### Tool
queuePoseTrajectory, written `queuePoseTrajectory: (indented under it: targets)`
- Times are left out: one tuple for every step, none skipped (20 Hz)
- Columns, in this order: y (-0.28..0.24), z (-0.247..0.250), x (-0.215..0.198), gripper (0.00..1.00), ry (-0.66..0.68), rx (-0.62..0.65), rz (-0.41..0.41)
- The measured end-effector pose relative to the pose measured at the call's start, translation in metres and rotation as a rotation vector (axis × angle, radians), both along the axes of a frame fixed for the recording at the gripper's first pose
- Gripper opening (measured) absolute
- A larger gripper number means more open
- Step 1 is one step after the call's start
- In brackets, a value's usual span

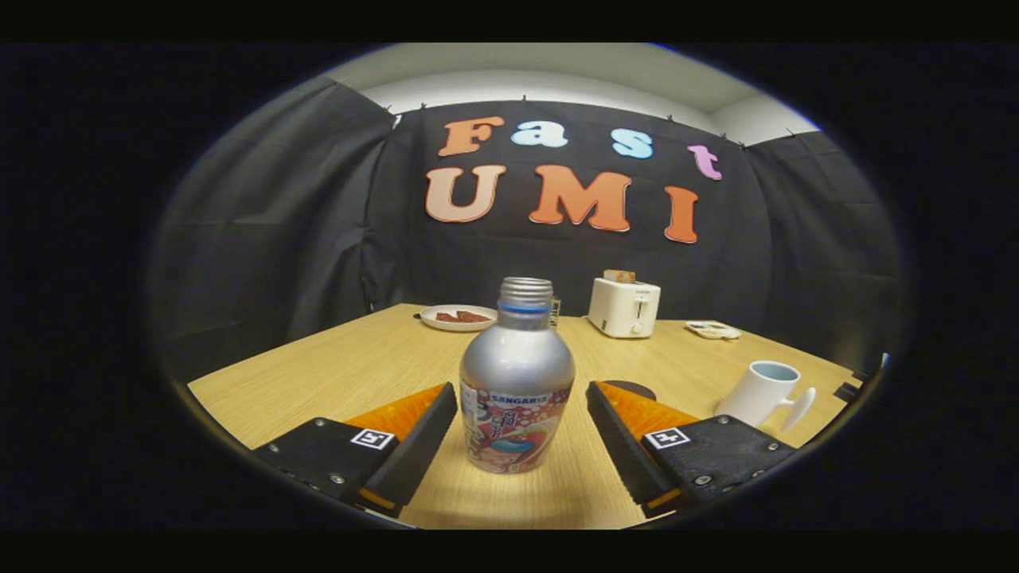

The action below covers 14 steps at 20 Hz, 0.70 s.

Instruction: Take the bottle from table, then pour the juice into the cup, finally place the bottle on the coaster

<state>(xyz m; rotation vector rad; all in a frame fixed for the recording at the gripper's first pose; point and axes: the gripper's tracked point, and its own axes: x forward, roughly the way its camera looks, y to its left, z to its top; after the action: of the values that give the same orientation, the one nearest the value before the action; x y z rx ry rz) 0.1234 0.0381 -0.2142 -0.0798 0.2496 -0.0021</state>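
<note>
A silver bottle (516,382) with a printed label and an uncapped threaded neck stands upright on the wooden table (334,374). It stands between the two fingers of my gripper (521,398), which is open. There is a small gap on each side, so neither finger touches it. A white cup (763,391) with its handle turned to the right stands right of the right finger. A dark round coaster (634,389) peeks out just behind the right finger's tip, mostly hidden by it.
At the table's far side stand a white plate (458,317) with dark food pieces, a white toaster (623,306) with a slice of bread in it, and a small flat patterned object (712,329). A small dark item hides behind the bottle's neck.
</note>
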Motion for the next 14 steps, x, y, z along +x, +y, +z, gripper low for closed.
queuePoseTrajectory:
  targets:
    - [-0.001, -0.004, 0.0, 0.98, 0.01, 0.01, 0.001]
    - [-0.003, -0.008, 0.0, 0.97, 0.019, 0.016, -0.002]
    - [-0.003, -0.013, 0.0, 0.97, 0.03, 0.022, -0.002]
    - [-0.002, -0.018, 0.001, 0.97, 0.043, 0.028, 0.0]
    - [-0.002, -0.023, 0.002, 0.97, 0.06, 0.028, 0.001]
    - [-0.001, -0.027, 0.001, 0.95, 0.071, 0.023, 0.004]
    - [0.0, -0.031, 0.002, 0.93, 0.086, 0.014, 0.009]
    - [0.001, -0.035, 0.001, 0.9, 0.097, 0.004, 0.012]
    - [0.001, -0.039, 0.002, 0.89, 0.103, -0.005, 0.016]
    - [0.002, -0.039, 0.002, 0.87, 0.1, -0.009, 0.022]
    - [0.004, -0.037, 0.002, 0.85, 0.091, -0.009, 0.029]
    - [0.004, -0.037, 0.002, 0.81, 0.088, -0.011, 0.026]
    - [0.001, -0.038, 0.001, 0.8, 0.087, -0.01, 0.02]
    - [0.002, -0.035, 0.0, 0.77, 0.081, -0.004, 0.022]
